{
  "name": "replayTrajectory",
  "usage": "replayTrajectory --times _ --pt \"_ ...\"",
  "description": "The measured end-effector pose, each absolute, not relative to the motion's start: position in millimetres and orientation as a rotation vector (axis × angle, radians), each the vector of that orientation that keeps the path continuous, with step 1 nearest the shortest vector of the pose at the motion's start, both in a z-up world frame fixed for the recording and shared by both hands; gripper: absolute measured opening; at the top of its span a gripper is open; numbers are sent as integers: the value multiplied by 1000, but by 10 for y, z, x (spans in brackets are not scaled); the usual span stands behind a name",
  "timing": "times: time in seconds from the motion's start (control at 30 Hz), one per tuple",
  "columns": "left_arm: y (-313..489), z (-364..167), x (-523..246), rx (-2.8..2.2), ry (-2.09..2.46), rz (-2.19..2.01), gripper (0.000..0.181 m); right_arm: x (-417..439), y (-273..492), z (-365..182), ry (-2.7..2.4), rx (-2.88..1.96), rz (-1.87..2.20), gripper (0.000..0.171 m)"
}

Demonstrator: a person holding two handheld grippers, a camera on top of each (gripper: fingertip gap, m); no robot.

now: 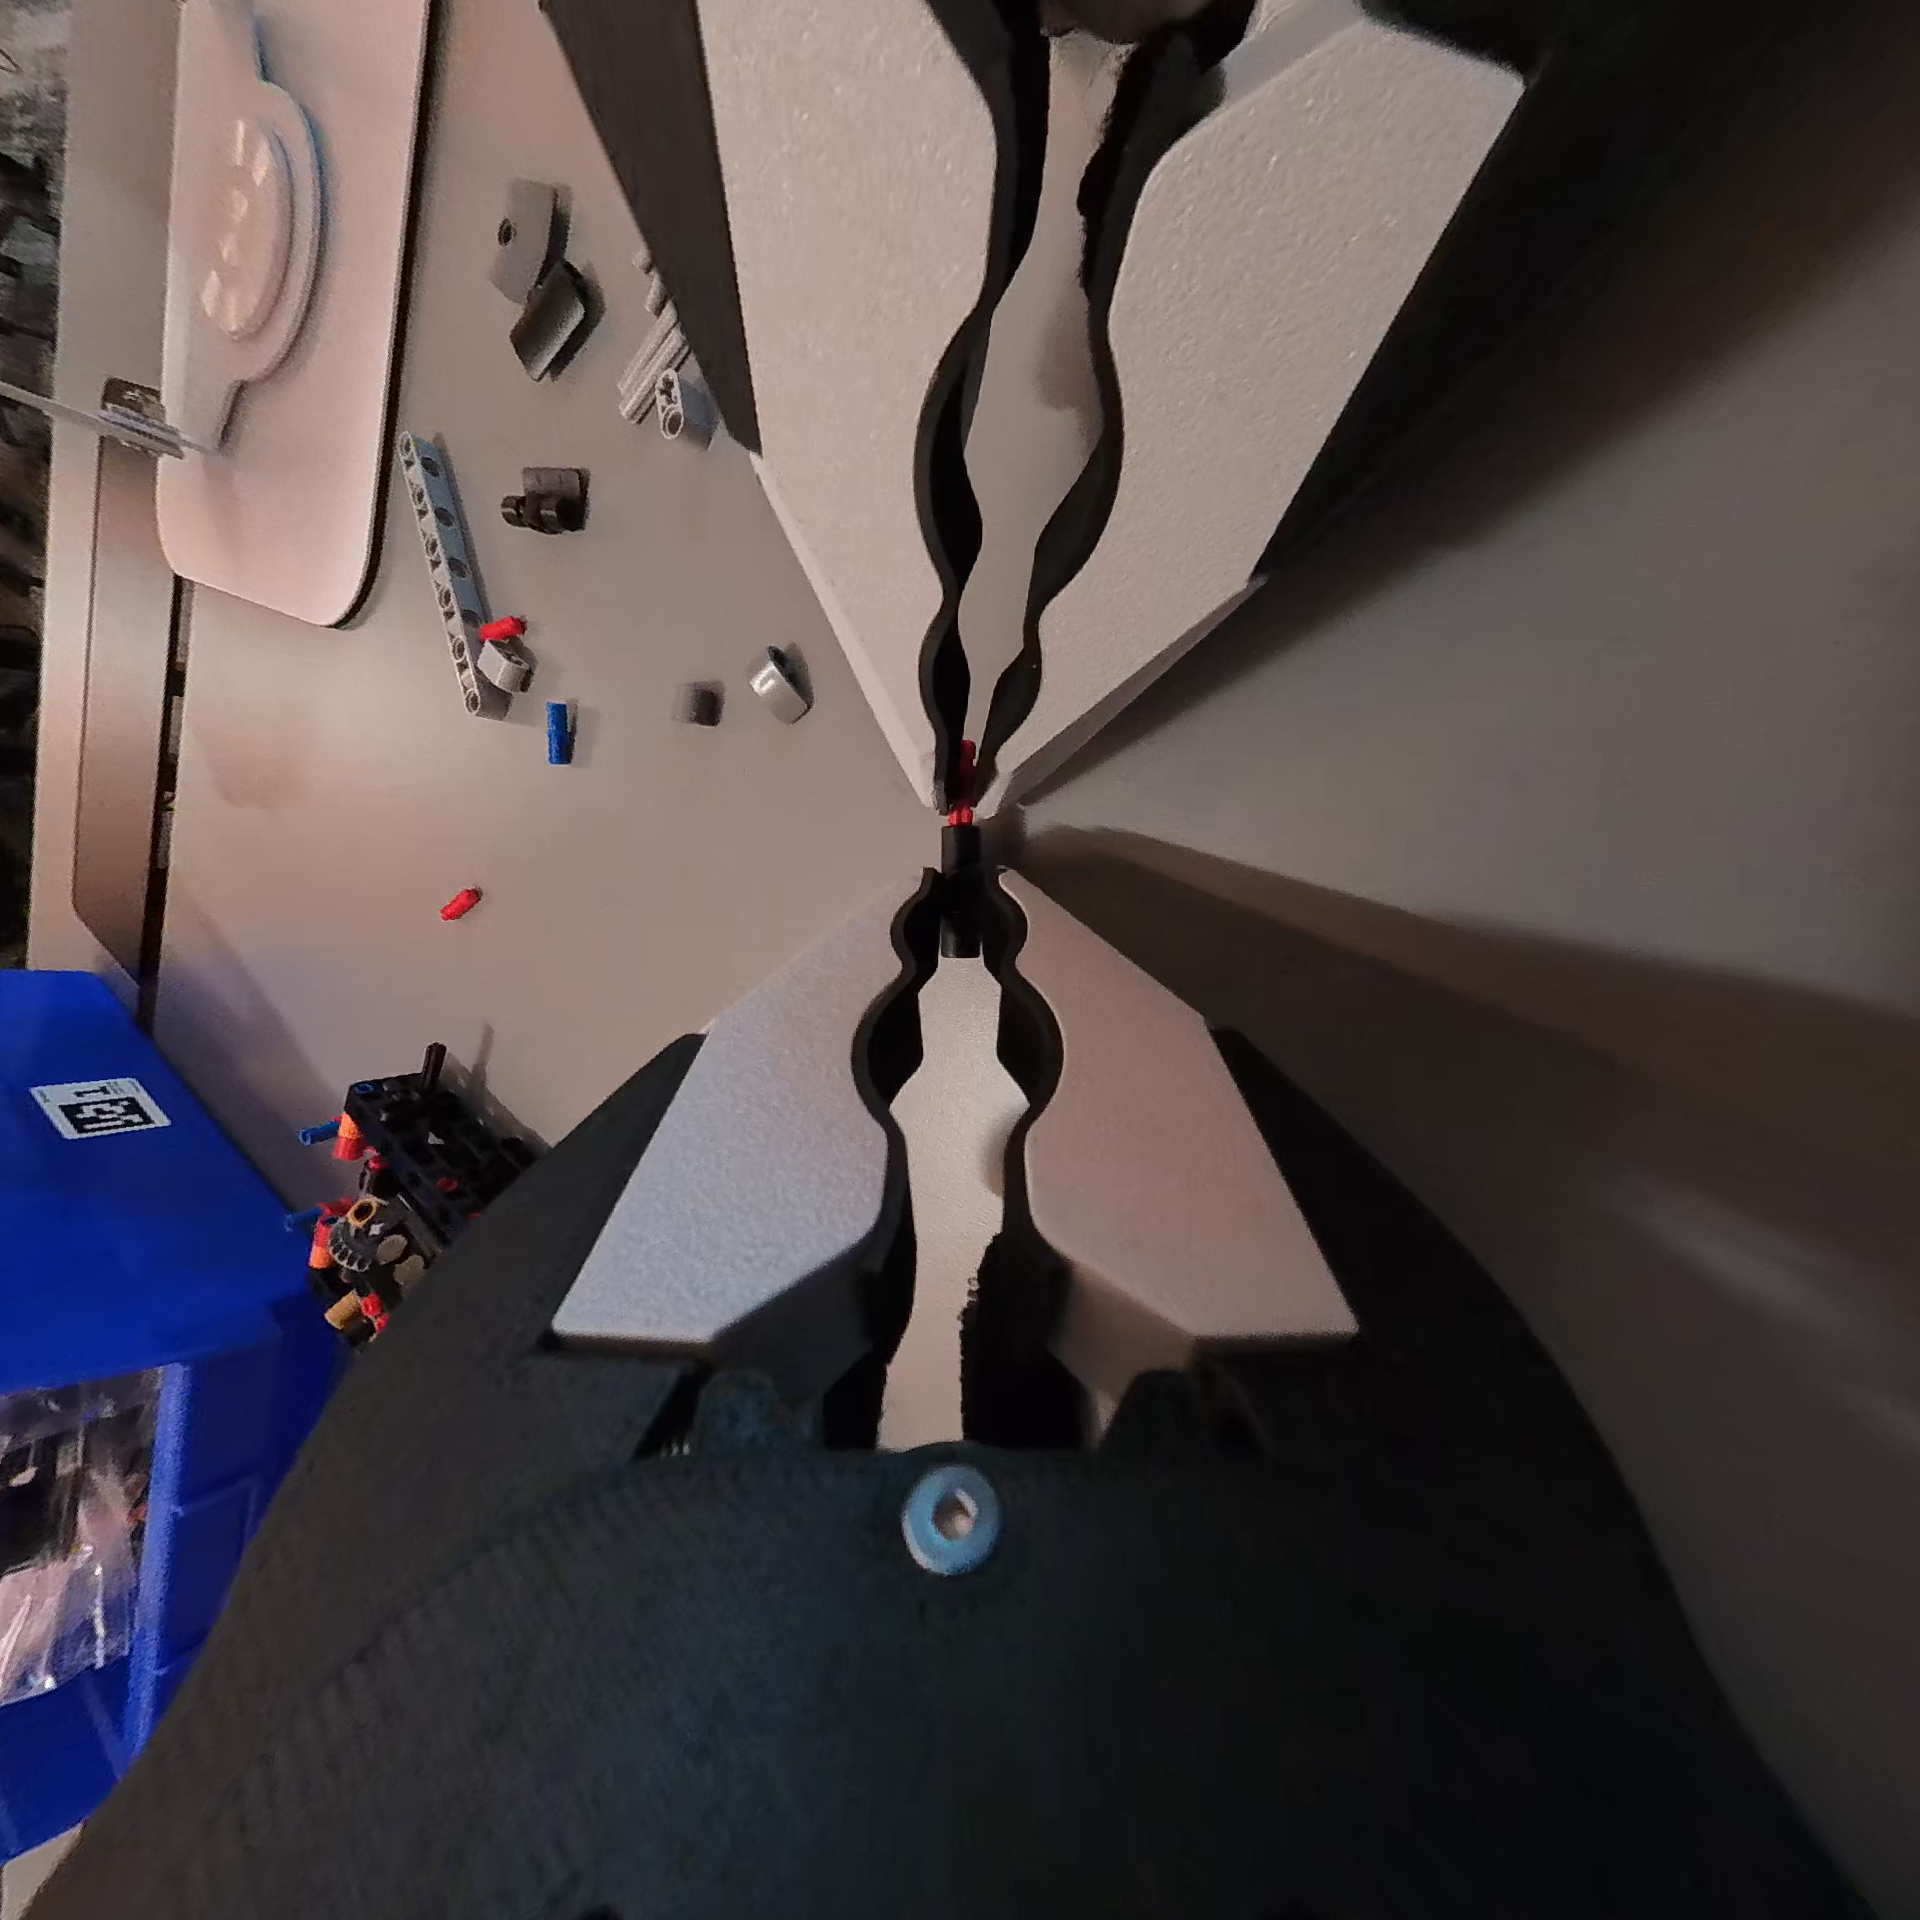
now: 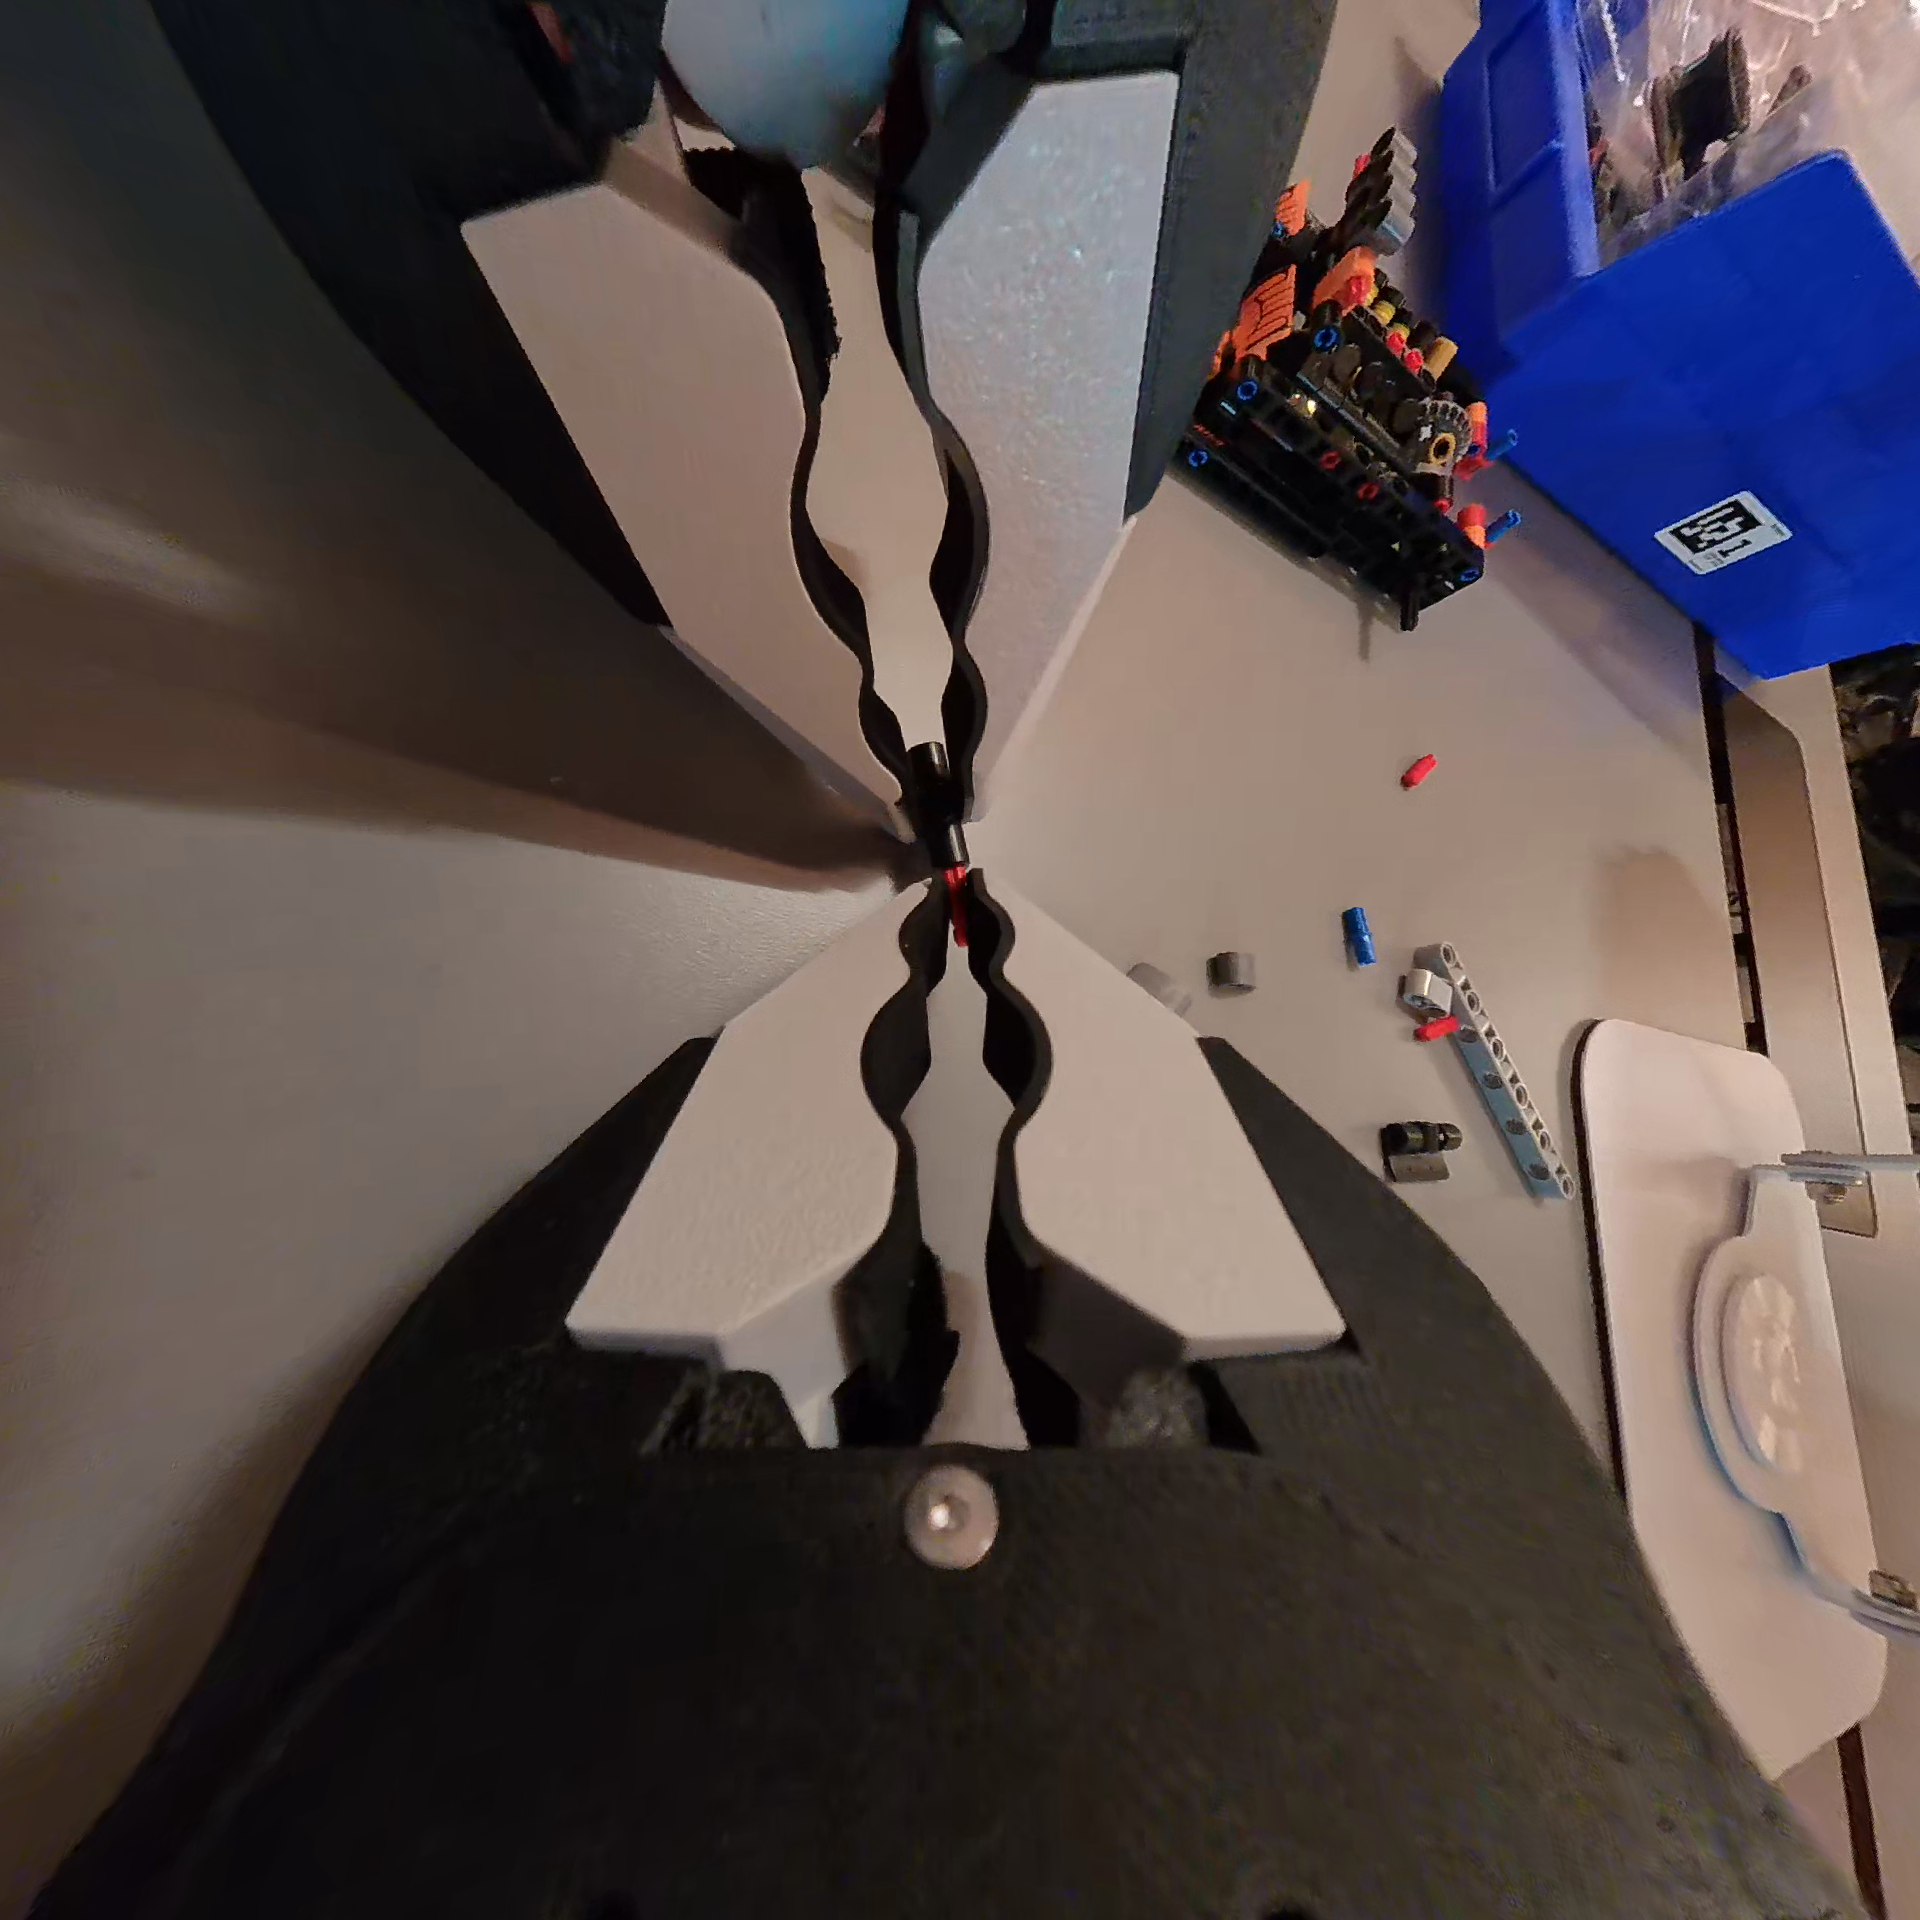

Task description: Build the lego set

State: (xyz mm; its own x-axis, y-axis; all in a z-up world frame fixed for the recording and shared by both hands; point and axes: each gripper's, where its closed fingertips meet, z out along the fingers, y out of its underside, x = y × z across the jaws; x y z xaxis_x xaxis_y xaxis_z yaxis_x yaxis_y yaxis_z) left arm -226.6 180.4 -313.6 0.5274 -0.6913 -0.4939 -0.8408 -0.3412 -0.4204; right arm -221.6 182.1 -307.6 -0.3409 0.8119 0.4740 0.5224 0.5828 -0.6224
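Note:
The two grippers meet tip to tip above the table. My left gripper (image 1: pixel 961 914) is shut on a small black connector piece (image 1: pixel 959 883). My right gripper (image 2: pixel 951 920) is shut on a small red pin (image 2: pixel 955 906). The red pin's tip touches or sits in the end of the black connector (image 2: pixel 940 816). In the left wrist view the right gripper (image 1: pixel 961 774) comes from the top with the red pin (image 1: pixel 966 769). In the right wrist view the left gripper (image 2: pixel 930 790) comes from the top. The partly built black and orange model (image 2: pixel 1351 395) lies on the table, also in the left wrist view (image 1: pixel 405 1205).
Loose parts lie on the white table: a long grey beam (image 2: pixel 1496 1070), a blue pin (image 2: pixel 1357 933), red pins (image 2: pixel 1417 770), grey and black connectors (image 2: pixel 1418 1143). A blue bin (image 2: pixel 1704 416) with bagged parts stands by the model. A white flat board (image 2: pixel 1704 1351) lies near the table edge.

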Motion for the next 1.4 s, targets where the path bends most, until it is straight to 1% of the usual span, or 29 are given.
replayTrajectory --times 0.33,0.63,1.0,1.17,1.3,1.37,1.4 --pt "1793 -3134 -2263 -2160 1251 202 6 -2214 1794 -3063 -2061 -941 371 0" --pt "1753 -3104 -2246 -2233 1216 -46 5 -2225 1751 -2999 -2047 -857 360 0" --pt "1688 -3096 -2167 -2291 1268 -257 5 -2226 1635 -2930 -2048 -863 508 0" --pt "1719 -3107 -2204 -2319 1273 -205 5 -2227 1669 -2959 -2060 -938 557 0" --pt "1723 -3104 -2190 -2324 1255 -250 5 -2138 1690 -2868 -2029 -1028 685 0" --pt "1721 -3103 -2196 -2325 1246 -252 5 -2029 1752 -2823 -2014 -1105 733 7" --pt "1716 -3103 -2194 -2324 1246 -249 5 -1956 1800 -2807 -2010 -1151 752 6"
